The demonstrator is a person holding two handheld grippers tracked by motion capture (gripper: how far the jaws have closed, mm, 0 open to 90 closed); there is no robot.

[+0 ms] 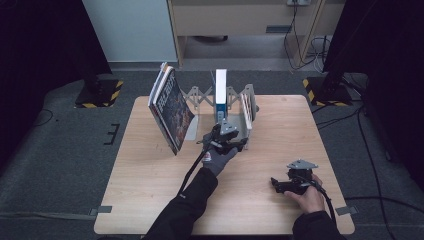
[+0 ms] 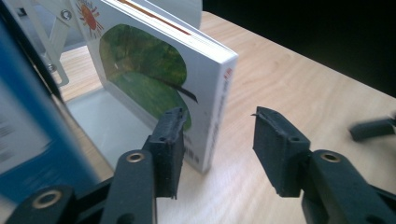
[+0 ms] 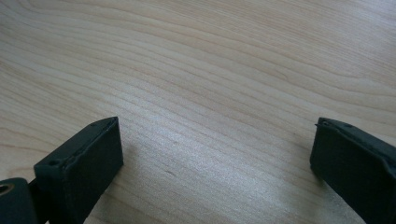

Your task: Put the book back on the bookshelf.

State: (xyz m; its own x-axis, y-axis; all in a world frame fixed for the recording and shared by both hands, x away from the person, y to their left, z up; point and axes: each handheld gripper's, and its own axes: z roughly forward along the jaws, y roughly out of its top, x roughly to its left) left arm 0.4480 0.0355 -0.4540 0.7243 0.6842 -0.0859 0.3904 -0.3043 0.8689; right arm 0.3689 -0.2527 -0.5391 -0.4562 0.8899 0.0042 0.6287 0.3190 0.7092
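A white picture book with a green leaf on its cover (image 2: 154,70) stands in the grey rack (image 2: 105,123), at the rack's right end (image 1: 246,111) in the high view. My left gripper (image 2: 218,116) is open right in front of the book's near corner. One pad (image 2: 170,140) lies along the cover and the other pad (image 2: 278,149) stands clear of the spine, so neither presses on it. From above, the left gripper (image 1: 237,140) sits just before the rack. My right gripper (image 1: 276,184) rests low at the table's front right, open over bare wood (image 3: 215,130).
A blue-and-white book (image 1: 221,92) stands upright mid-rack, and its blue cover (image 2: 28,130) is close on the left. Dark-covered books (image 1: 170,107) lean at the rack's left end. The expanding rack (image 1: 200,97) sits at the table's (image 1: 150,190) back middle.
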